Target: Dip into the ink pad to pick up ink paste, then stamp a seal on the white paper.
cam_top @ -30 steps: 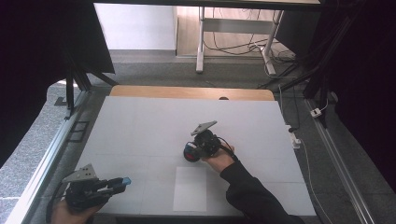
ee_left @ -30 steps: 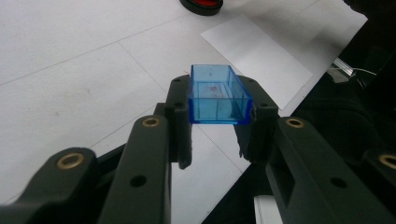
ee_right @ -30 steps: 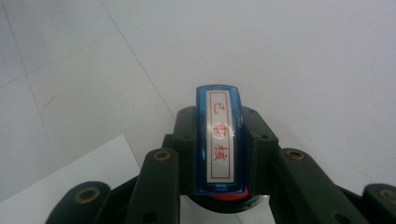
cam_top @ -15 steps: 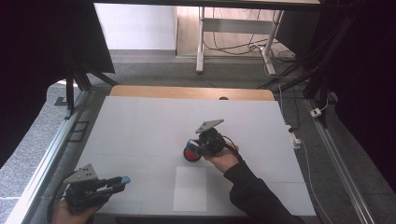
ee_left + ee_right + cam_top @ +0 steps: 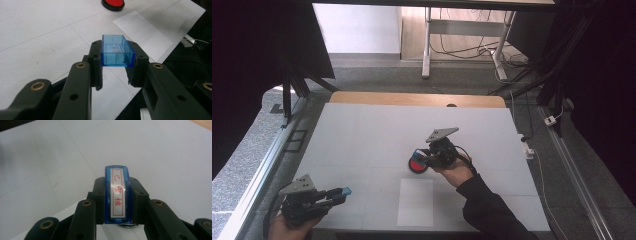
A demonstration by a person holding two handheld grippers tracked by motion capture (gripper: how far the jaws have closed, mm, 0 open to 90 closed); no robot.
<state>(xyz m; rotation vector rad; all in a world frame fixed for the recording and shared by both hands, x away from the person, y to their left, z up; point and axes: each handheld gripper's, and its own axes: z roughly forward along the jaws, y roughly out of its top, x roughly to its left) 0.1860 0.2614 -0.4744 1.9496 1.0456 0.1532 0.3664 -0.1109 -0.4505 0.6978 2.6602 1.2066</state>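
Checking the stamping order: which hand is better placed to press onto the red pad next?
Right. The right tongs are shut on the stamp, close beside the red pad. The left tongs hold only the clear blue cap, far off at the near left corner of the table.

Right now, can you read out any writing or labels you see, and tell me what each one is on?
"已审核" in red characters inside a red frame, on the white label of the blue stamp held in the right gripper jaws; the middle character is partly washed out by glare.
Blue clear cap in the left gripper jaws: no writing.
Red ink pad: no writing.
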